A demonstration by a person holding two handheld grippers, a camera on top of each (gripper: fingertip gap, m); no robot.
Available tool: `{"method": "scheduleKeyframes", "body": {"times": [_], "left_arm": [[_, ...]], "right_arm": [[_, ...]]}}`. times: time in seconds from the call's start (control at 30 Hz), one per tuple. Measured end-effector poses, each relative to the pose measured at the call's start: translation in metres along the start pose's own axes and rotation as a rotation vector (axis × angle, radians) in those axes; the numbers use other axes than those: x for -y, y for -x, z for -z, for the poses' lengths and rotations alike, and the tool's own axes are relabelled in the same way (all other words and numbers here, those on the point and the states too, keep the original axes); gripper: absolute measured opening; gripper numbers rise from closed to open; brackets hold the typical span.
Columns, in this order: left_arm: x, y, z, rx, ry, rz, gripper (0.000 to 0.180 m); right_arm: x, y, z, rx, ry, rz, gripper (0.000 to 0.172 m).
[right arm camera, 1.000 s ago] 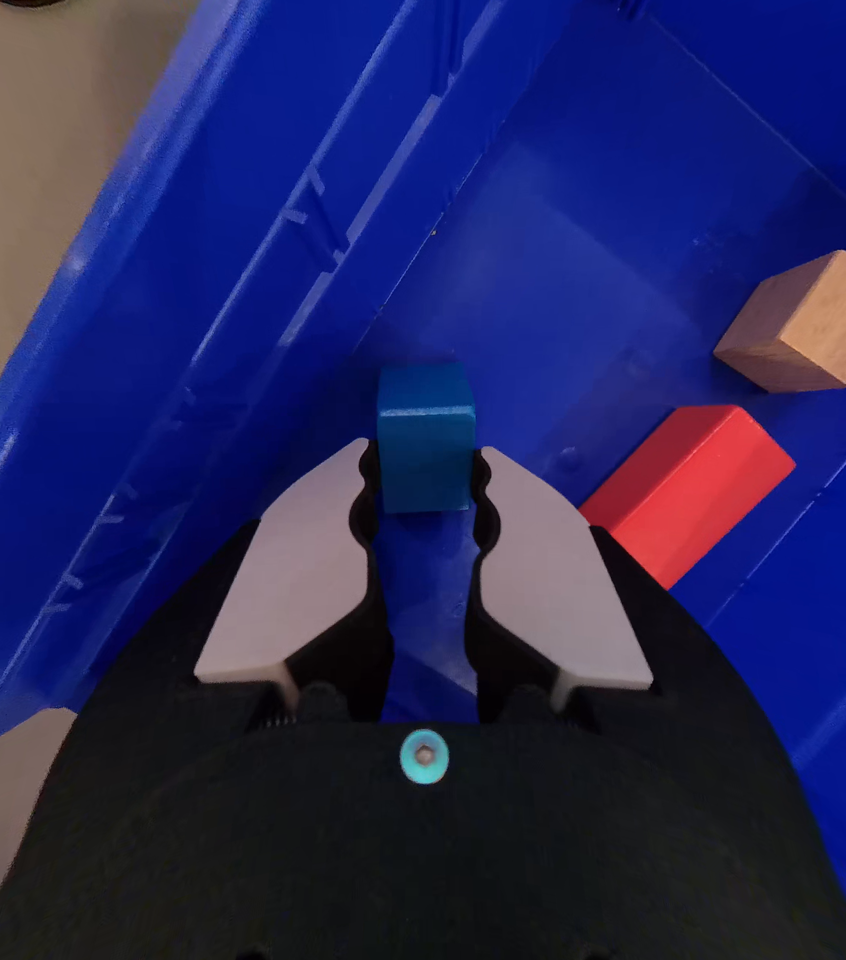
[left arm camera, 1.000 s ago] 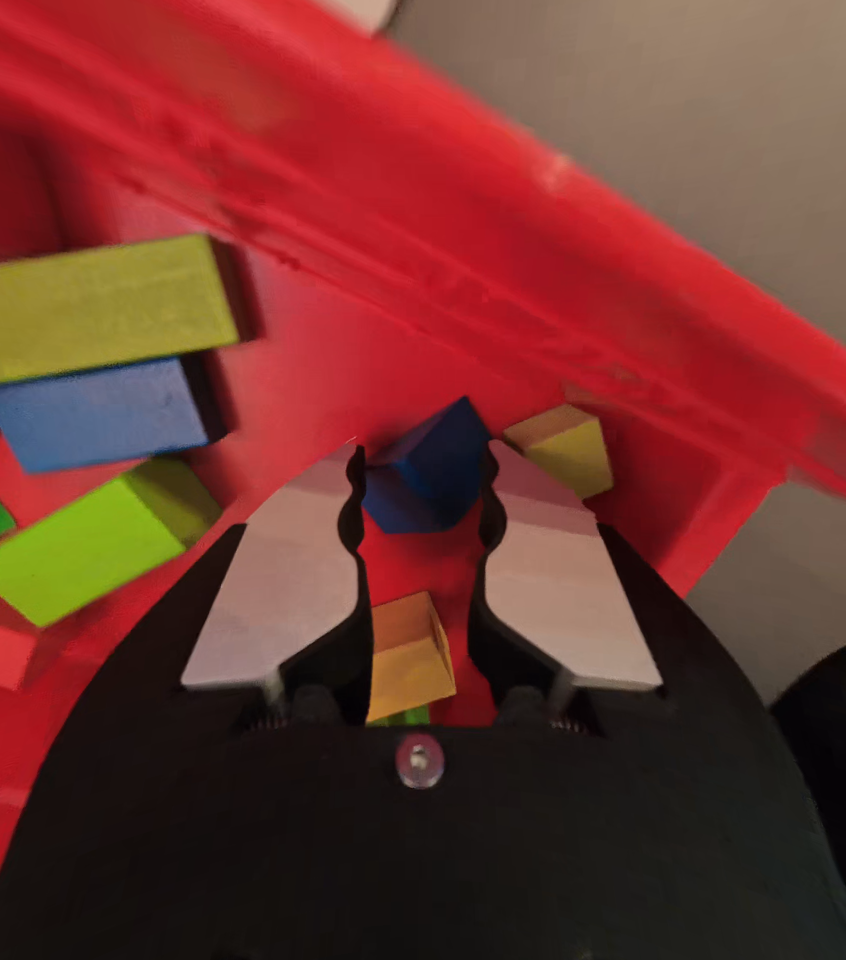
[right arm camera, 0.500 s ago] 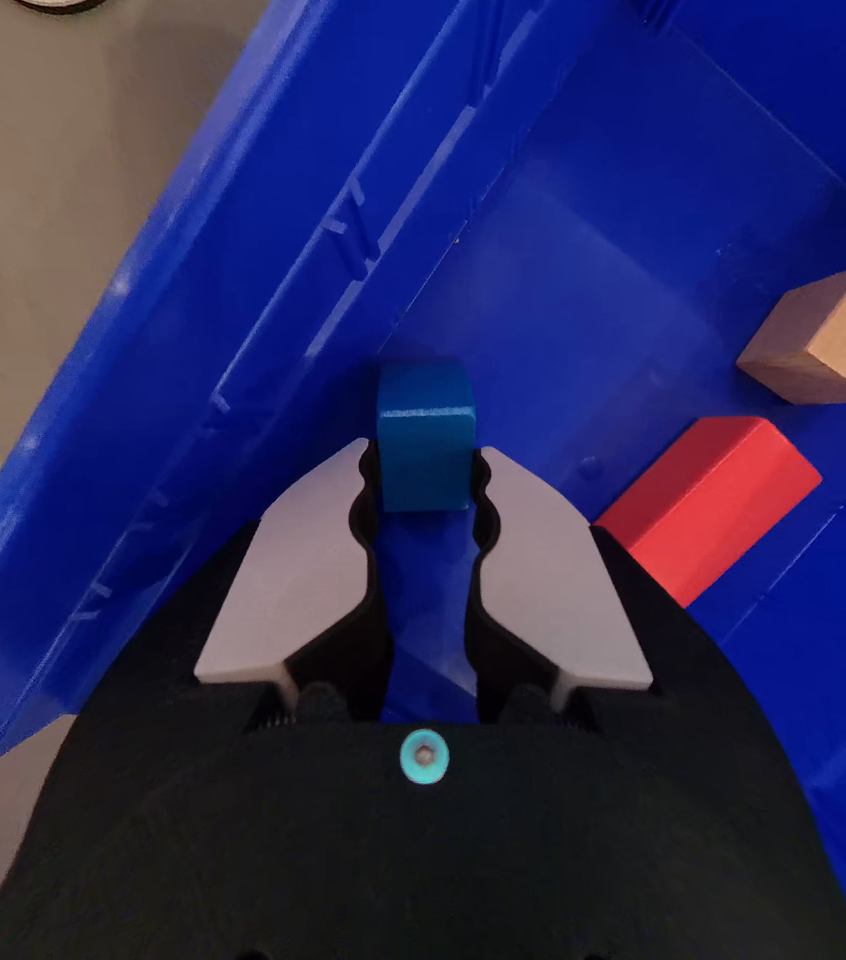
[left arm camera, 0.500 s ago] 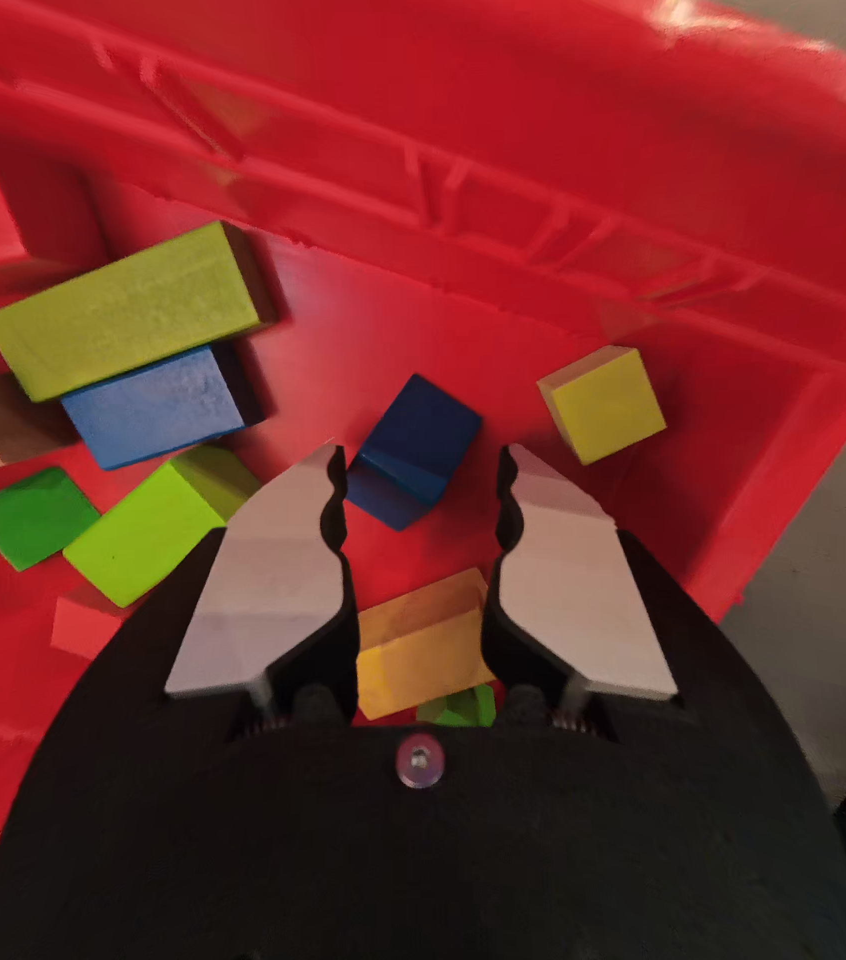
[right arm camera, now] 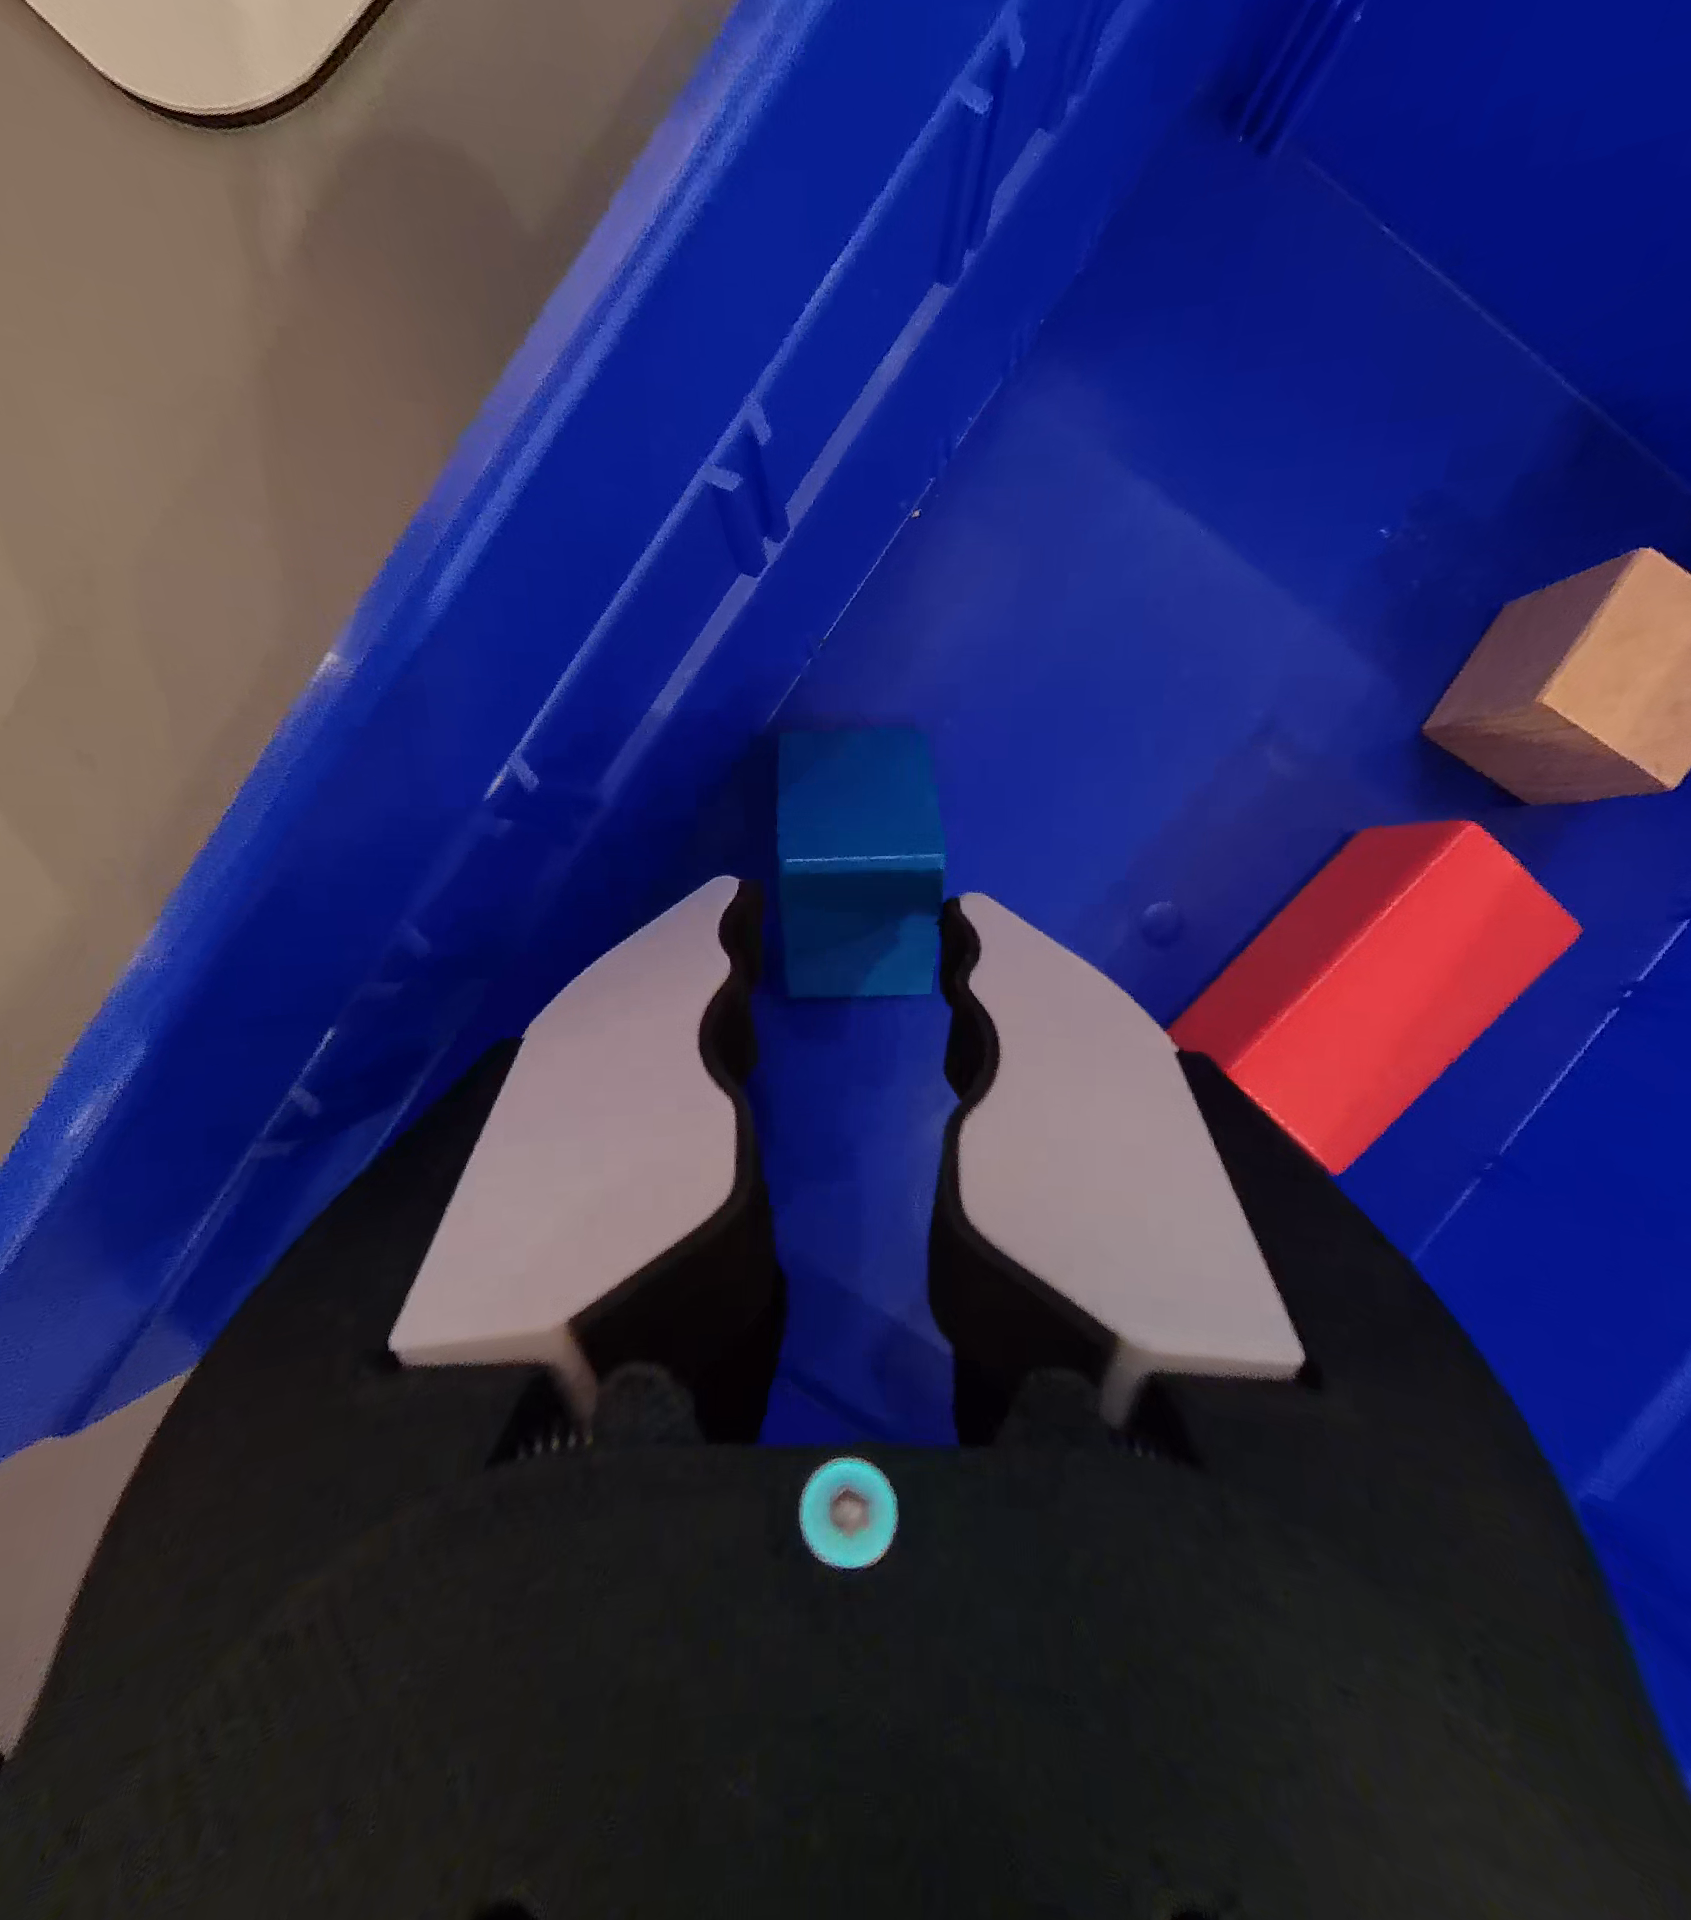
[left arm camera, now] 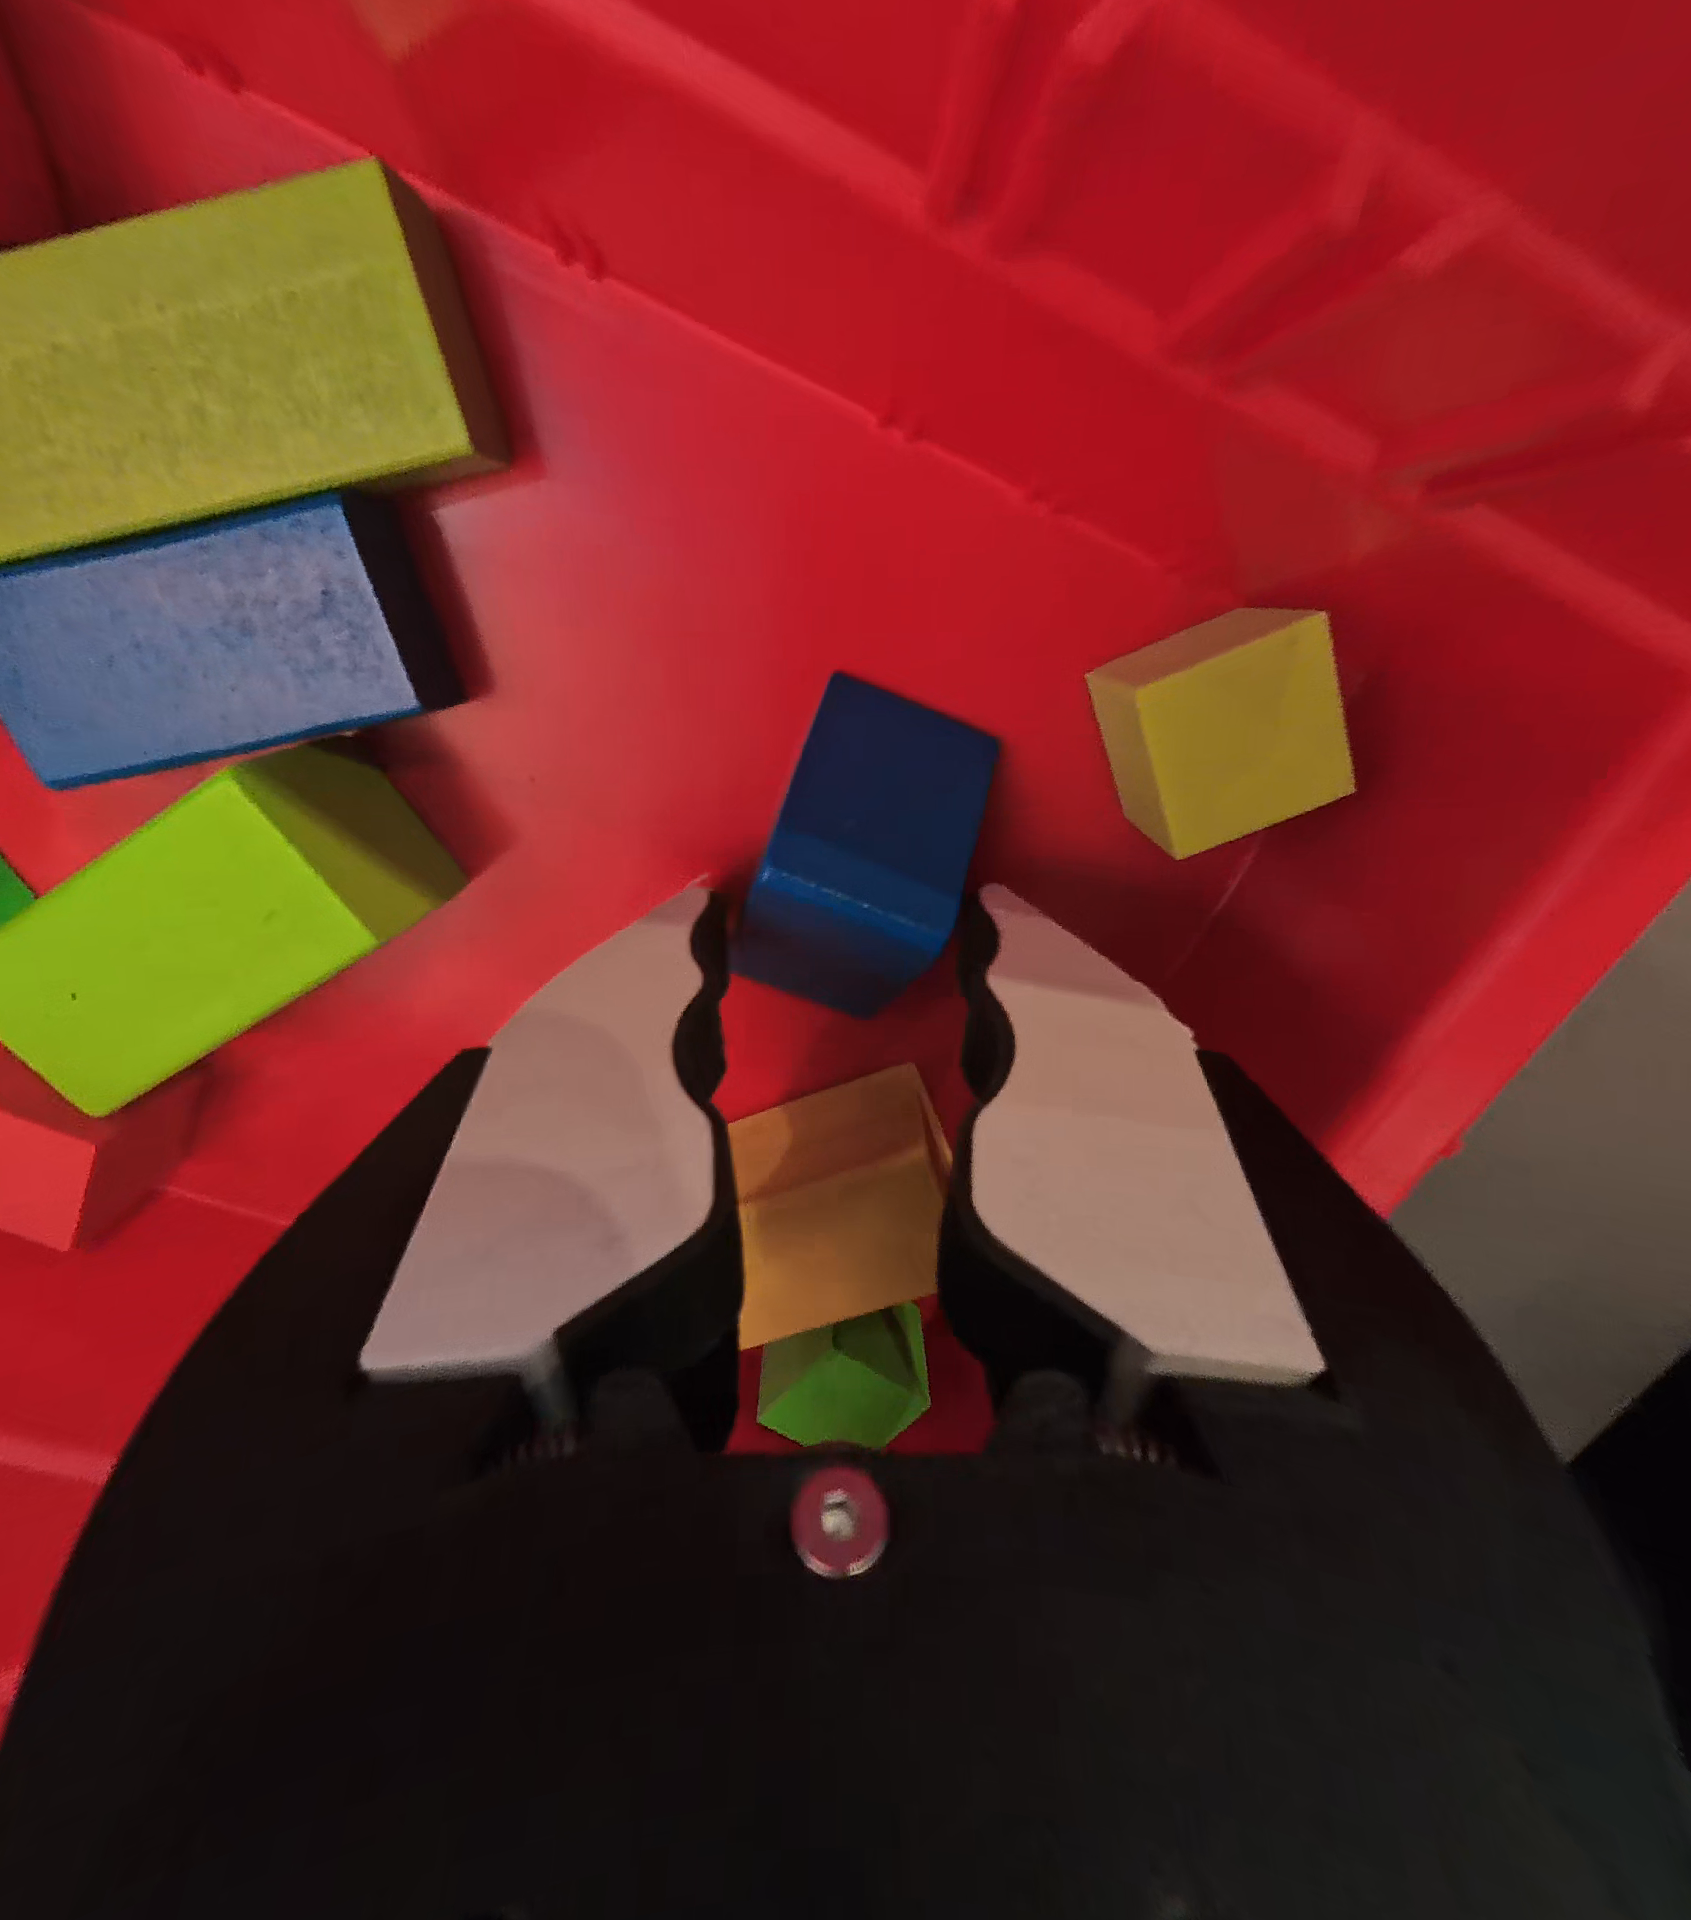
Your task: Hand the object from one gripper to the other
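Observation:
My right gripper [right arm camera: 846, 914] is shut on a small teal-blue cube [right arm camera: 856, 904] and holds it over the floor of a blue bin [right arm camera: 612, 644]. My left gripper [left arm camera: 841, 914] is open inside a red bin [left arm camera: 820, 416]. A dark blue cube [left arm camera: 867, 842] lies on the red bin's floor between my left fingertips. The right pad is close against it and a narrow gap shows at the left pad. Neither view shows the other gripper.
The red bin holds several blocks: a long olive block [left arm camera: 155, 374], a blue block [left arm camera: 186, 644], a lime block [left arm camera: 176, 925], a yellow cube [left arm camera: 1230, 727], an orange block [left arm camera: 836, 1195]. The blue bin holds a red block [right arm camera: 1381, 977] and a wooden cube [right arm camera: 1599, 686]. Across from one pair of fingers to the other is roughly 50 cm.
My left jaws stood wide half a second ago and have narrowed around the dark blue cube. My right gripper keeps the teal-blue cube while the blue bin shifts slightly behind it.

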State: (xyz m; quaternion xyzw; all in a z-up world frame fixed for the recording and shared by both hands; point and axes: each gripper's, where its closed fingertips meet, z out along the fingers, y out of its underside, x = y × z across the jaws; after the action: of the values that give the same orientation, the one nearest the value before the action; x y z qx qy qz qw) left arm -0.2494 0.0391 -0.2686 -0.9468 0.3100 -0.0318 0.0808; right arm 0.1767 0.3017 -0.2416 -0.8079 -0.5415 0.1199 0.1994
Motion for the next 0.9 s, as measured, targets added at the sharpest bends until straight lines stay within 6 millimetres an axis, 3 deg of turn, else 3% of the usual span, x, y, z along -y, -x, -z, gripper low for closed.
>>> {"method": "scheduleKeyframes", "body": {"times": [0.03, 0.2, 0.37, 0.5, 0.57, 0.63, 0.7, 0.8, 0.9], "left_arm": [[0.0, -0.001, 0.0, -0.002, -0.002, -0.008, 0.039], [-0.002, -0.006, 0.001, -0.023, 0.016, -0.017, 0.035], [0.006, -0.002, 0.014, 0.012, -0.035, -0.014, 0.034], [0.012, -0.004, 0.041, 0.054, -0.11, -0.019, 0.034], [0.019, -0.008, 0.062, 0.081, -0.173, -0.035, 0.034], [0.03, -0.017, 0.084, 0.107, -0.238, -0.066, 0.034], [0.047, -0.034, 0.105, 0.117, -0.313, -0.13, 0.034], [0.076, -0.065, 0.127, 0.118, -0.399, -0.242, 0.034], [0.111, -0.098, 0.134, 0.098, -0.455, -0.362, 0.034]], "right_arm": [[0.0, 0.001, 0.0, -0.001, -0.002, 0.001, 0.032], [0.003, 0.002, 0.008, -0.011, -0.027, 0.002, 0.033], [0.009, 0.0, 0.03, -0.044, -0.08, 0.011, 0.038], [0.013, -0.007, 0.068, -0.166, -0.101, 0.051, 0.037], [0.025, 0.001, 0.094, -0.182, -0.171, 0.066, 0.035], [0.041, 0.022, 0.113, -0.174, -0.216, 0.121, 0.035], [0.06, 0.057, 0.123, -0.113, -0.26, 0.187, 0.035], [0.1, 0.14, 0.132, 0.073, -0.381, 0.336, 0.037], [0.132, 0.222, 0.129, 0.21, -0.449, 0.484, 0.039]]}}
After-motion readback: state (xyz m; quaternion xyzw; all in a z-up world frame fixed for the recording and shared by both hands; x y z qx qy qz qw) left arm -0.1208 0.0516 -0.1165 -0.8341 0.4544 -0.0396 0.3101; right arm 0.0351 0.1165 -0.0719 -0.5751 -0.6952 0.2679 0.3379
